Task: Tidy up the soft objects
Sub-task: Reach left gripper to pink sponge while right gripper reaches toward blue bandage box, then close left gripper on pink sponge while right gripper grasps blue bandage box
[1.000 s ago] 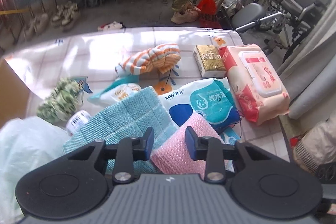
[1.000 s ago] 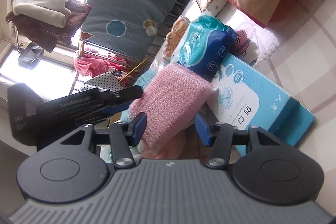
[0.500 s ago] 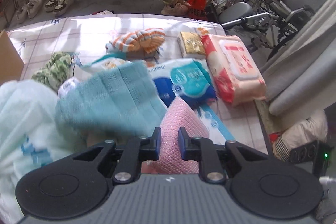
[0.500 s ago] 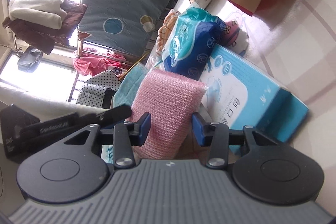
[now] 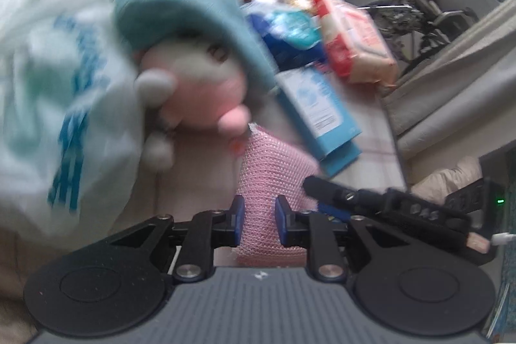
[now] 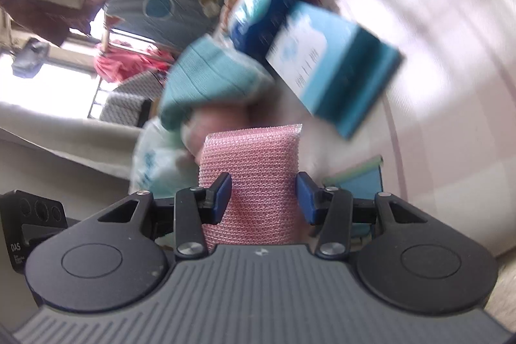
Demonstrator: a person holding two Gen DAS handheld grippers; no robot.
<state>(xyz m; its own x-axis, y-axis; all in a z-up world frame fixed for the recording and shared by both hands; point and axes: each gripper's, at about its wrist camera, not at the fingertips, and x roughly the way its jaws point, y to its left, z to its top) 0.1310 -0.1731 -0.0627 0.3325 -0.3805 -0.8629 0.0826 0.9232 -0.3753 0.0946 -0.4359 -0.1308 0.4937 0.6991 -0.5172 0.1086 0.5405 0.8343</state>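
Gripping one edge of the pink knitted mesh sponge pad (image 5: pixel 274 179), the left claw (image 5: pixel 257 221) has its blue-tipped fingers drawn close together on the pad's near end, while the right claw (image 6: pixel 263 197) straddles the same pad (image 6: pixel 251 173) with its fingers set wider, each just beside a side of the pad; whether they actually press it cannot be told. Only the left wrist view shows the pink and grey plush toy (image 5: pixel 196 86) lying just behind the sponge pad, half covered by a teal knitted cloth (image 5: pixel 190 12), with a pale translucent plastic bag printed in blue (image 5: pixel 54 79) to the left of the pad. That view also shows the right claw's black body entering from the right of the pad, and beyond the pad a red and white soft pack of wipes (image 5: pixel 351 37). The right wrist view instead looks along the pad from the other side, tilted, so the checked pale pink surface (image 6: pixel 435 86) underneath rises to the right of the pad. Both views catch the flat light blue carton with a white label (image 5: pixel 319 105), which lies just past the pad (image 6: pixel 332 63), and the blue and teal soft pack (image 6: pixel 264 2) behind it. Motion blur smears every label; the only letters that read are "DAS" on the left claw's black housing at the far left of the right wrist view.
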